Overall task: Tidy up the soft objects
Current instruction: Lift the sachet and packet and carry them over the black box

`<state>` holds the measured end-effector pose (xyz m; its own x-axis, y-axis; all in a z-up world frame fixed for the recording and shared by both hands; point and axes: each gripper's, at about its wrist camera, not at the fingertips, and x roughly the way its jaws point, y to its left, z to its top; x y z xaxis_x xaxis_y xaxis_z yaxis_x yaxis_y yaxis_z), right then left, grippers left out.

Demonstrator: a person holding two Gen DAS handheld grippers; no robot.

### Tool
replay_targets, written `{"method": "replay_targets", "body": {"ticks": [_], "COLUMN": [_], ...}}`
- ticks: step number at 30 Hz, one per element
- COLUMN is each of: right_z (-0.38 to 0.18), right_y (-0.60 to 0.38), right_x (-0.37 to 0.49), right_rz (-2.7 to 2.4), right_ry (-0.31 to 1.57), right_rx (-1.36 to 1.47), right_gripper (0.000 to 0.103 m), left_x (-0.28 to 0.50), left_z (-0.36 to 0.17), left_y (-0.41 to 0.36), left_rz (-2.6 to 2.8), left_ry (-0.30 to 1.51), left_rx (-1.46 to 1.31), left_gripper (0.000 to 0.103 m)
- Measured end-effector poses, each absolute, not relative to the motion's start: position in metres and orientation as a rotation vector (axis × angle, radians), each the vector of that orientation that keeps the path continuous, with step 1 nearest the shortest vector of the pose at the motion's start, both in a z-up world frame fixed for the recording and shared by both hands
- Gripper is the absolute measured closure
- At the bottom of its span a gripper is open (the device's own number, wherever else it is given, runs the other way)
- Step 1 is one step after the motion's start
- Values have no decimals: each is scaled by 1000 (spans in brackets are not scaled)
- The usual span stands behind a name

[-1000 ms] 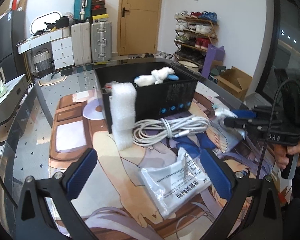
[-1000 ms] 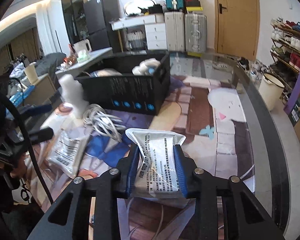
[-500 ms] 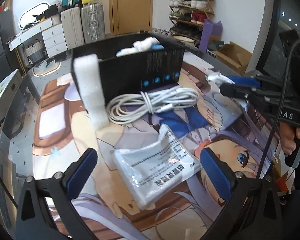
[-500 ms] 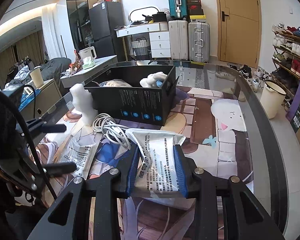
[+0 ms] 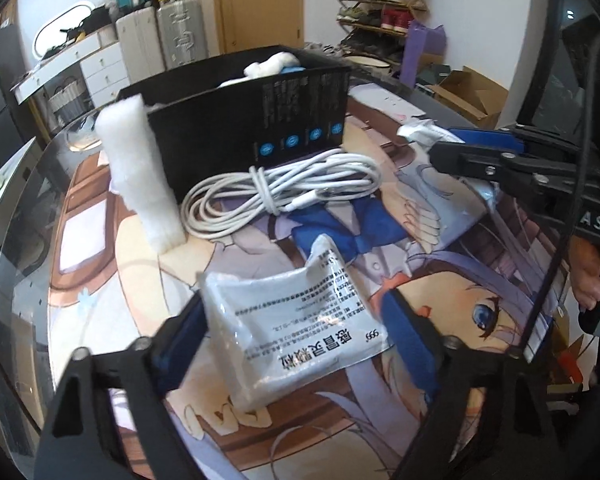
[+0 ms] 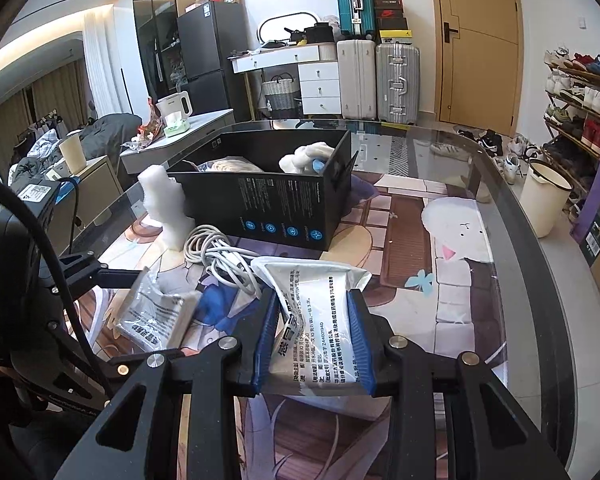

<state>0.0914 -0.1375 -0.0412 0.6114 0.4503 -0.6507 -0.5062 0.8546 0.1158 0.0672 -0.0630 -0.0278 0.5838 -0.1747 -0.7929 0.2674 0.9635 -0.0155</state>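
A silver medicine pouch (image 5: pixel 296 320) lies on the printed table mat, between the open fingers of my left gripper (image 5: pixel 296 340); it also shows in the right wrist view (image 6: pixel 156 312). My right gripper (image 6: pixel 314 340) is shut on a second silver pouch (image 6: pixel 314 320), held above the table; its tip shows in the left wrist view (image 5: pixel 420 132). A black box (image 6: pixel 284 200) stands beyond, holding a white plush toy (image 6: pixel 304 158) and a bagged item. A white foam block (image 5: pixel 140 172) leans on the box. A coiled white cable (image 5: pixel 280 188) lies before it.
The round glass table's edge (image 6: pixel 532 240) curves on the right. Suitcases (image 6: pixel 376 76), a white drawer unit, a shoe rack (image 6: pixel 580 108) and a white bin (image 6: pixel 544 204) stand around the room. A side counter with a kettle is at the left.
My left gripper has moved forward and down so its fingers now flank the pouch on the mat. My right gripper has lifted slightly, still holding its pouch.
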Motion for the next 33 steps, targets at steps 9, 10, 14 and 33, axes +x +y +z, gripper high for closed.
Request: {"method": "replay_targets", "body": {"ticks": [9, 10, 14, 33], "right_z": [-42, -41, -38, -15], "right_y": [-137, -137, -138, -127], "right_x": [91, 91, 90, 79], "right_rz": [551, 551, 552, 609], "right_ry": [723, 721, 715, 618], "right_rx": [-84, -82, -81, -80], "right_gripper": [68, 68, 68, 68], "left_x": [62, 62, 60, 46], "left_z": [-22, -21, -16, 42], "left_y": [-53, -52, -47, -9], "left_rz": [-321, -324, -336, -315], "left_ry": [882, 881, 861, 637], "left_rx": [62, 57, 38, -89], "left_gripper": [42, 43, 43, 43]}}
